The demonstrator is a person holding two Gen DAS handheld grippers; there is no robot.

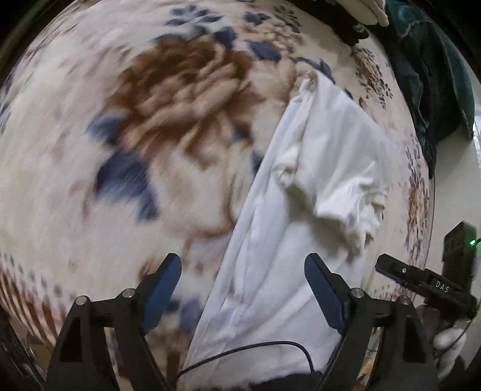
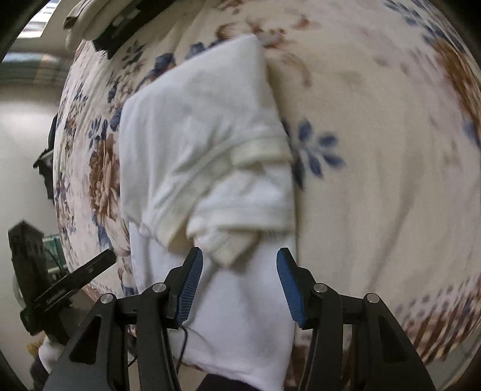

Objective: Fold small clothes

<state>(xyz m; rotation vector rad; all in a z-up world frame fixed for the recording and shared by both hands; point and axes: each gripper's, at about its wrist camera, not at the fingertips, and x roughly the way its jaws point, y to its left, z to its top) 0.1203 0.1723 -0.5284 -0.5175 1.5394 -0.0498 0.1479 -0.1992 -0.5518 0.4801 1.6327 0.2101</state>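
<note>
A small white shirt (image 1: 318,186) lies folded lengthwise into a long strip on a floral blanket (image 1: 126,144), its sleeves folded onto its middle. In the right wrist view the shirt (image 2: 204,156) runs away from me, with a ribbed sleeve cuff (image 2: 228,246) near the fingers. My left gripper (image 1: 242,270) is open and empty, above the shirt's near left edge. My right gripper (image 2: 239,264) is open and empty over the shirt's near end. The right gripper also shows in the left wrist view (image 1: 421,279) at the right edge.
A dark teal cloth (image 1: 433,84) is heaped at the blanket's far right edge. Pale and black folded items (image 2: 114,27) lie at the far end of the blanket. The blanket's edge (image 2: 63,180) drops off beside the shirt. A thin black cable (image 1: 255,349) crosses the near shirt.
</note>
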